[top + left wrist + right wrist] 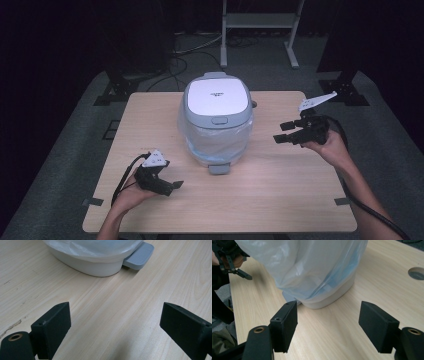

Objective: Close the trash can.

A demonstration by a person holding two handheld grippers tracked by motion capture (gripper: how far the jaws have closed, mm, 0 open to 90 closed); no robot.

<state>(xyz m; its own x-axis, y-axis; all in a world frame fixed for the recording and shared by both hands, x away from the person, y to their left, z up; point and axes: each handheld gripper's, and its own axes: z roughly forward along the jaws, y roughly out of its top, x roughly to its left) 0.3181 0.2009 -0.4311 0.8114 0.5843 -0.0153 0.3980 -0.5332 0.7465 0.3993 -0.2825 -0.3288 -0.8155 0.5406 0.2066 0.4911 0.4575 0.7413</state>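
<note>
Left tongs (170,186) near the surface's (260,200) near-left corner, jaws spread wide and holding nothing, hovering over bare wood. Right tongs (282,132) toward the right edge, likewise released, pointed at the bin. Pedal bin (216,120) upright at the surface's middle toward the far edge, lid (216,96) closed, clear liner bag (235,137) draped over its sides, grey foot pedal (219,168) facing the near edge. Both tongs well apart from the bin.

A dark lab or studio: lone wooden table (280,200), grey carpet (65,165), metal stand (260,22), floor cables (190,50).
</note>
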